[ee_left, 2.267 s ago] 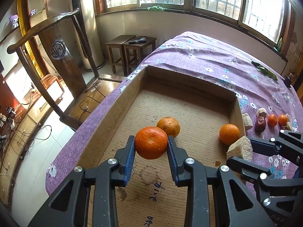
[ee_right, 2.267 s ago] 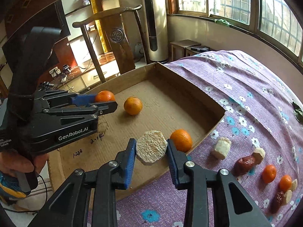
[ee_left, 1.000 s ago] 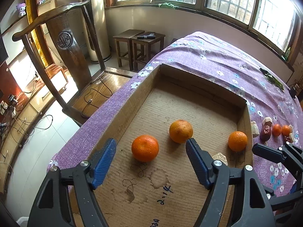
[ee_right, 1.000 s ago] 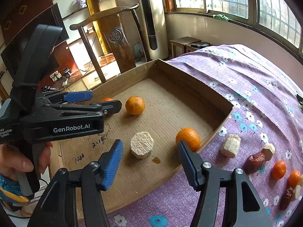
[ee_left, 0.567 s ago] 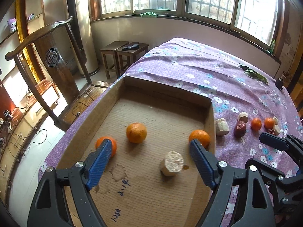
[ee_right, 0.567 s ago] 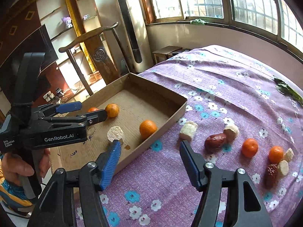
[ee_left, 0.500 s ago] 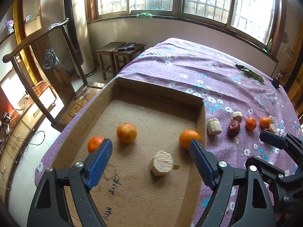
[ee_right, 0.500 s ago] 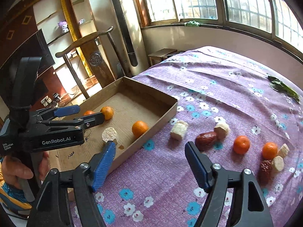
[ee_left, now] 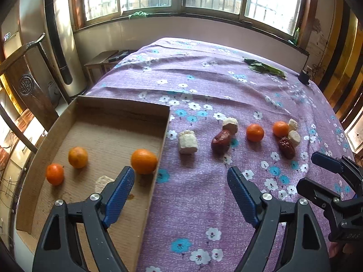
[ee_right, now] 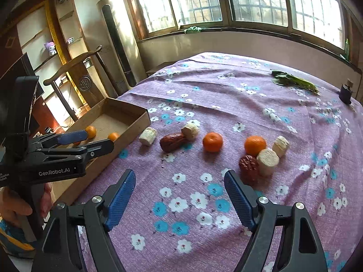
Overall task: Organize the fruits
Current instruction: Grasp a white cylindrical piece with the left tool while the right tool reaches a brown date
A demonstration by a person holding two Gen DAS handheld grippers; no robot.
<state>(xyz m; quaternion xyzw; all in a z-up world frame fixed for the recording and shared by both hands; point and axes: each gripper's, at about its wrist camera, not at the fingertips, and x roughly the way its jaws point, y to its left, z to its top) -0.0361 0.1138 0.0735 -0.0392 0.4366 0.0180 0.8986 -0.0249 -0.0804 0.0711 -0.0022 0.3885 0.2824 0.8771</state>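
Near strip of purple cloth (ee_right: 195,204) bare: free passage. Row of fruit pieces blocks middle: oranges (ee_right: 212,142), dates (ee_right: 172,141), pale chunks (ee_right: 267,162) close together. Cardboard box (ee_left: 145,111) walls bar left side. Left gripper (ee_right: 90,139) hovers over box. Far cloth open but for greens (ee_right: 292,81).

Right gripper (ee_right: 179,190) at lower centre of frame, blue-padded jaws spread wide, nothing between them, above purple floral cloth (ee_right: 226,99). Left gripper (ee_right: 90,140) at middle left, held by a hand (ee_right: 15,206); jaw state not discernible. Cardboard box (ee_right: 133,122) at left, holding two visible oranges (ee_right: 113,136). On the cloth mid-frame: two more oranges (ee_right: 212,142), two red dates (ee_right: 172,141), four pale chunks (ee_right: 148,136). Green leaves (ee_right: 292,80) at upper right.
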